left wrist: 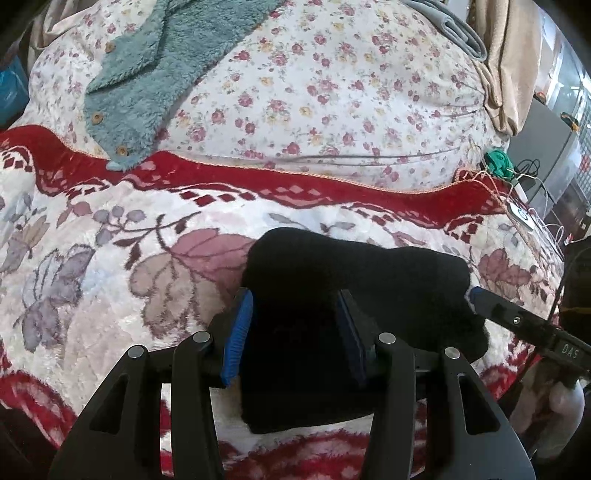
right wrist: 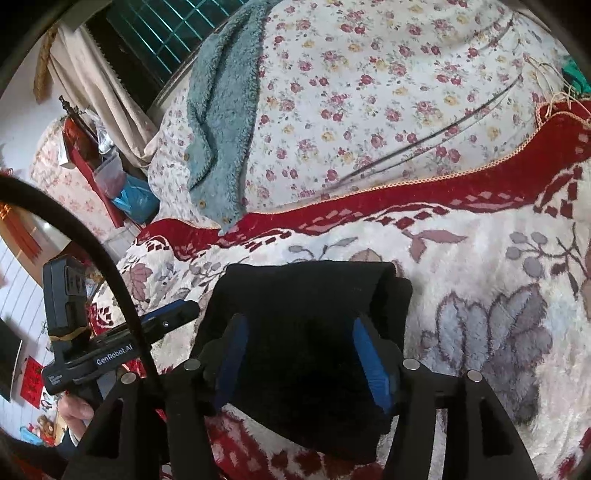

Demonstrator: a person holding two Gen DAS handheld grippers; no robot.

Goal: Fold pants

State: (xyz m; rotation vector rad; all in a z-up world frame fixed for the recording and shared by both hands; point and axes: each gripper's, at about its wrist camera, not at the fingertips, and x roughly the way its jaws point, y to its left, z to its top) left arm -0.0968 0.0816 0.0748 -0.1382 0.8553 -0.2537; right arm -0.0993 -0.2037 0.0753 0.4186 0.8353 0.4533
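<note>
Black pants (left wrist: 354,280) sit folded into a compact bundle on the floral blanket (left wrist: 92,258), long axis running across between my two tools. Left gripper (left wrist: 295,328) straddles it half-wide; I can't tell if its pads bite. Right gripper (right wrist: 301,354) stands wide around the other end, pads not visibly pressing; "GenRobot.AI" and "DAS" print on the bodies.

Before me: a bed with a red-bordered plush blanket (left wrist: 110,236) over a floral quilt (left wrist: 332,85); beige curtain (right wrist: 92,85) beside a dark barred window (right wrist: 155,26).
</note>
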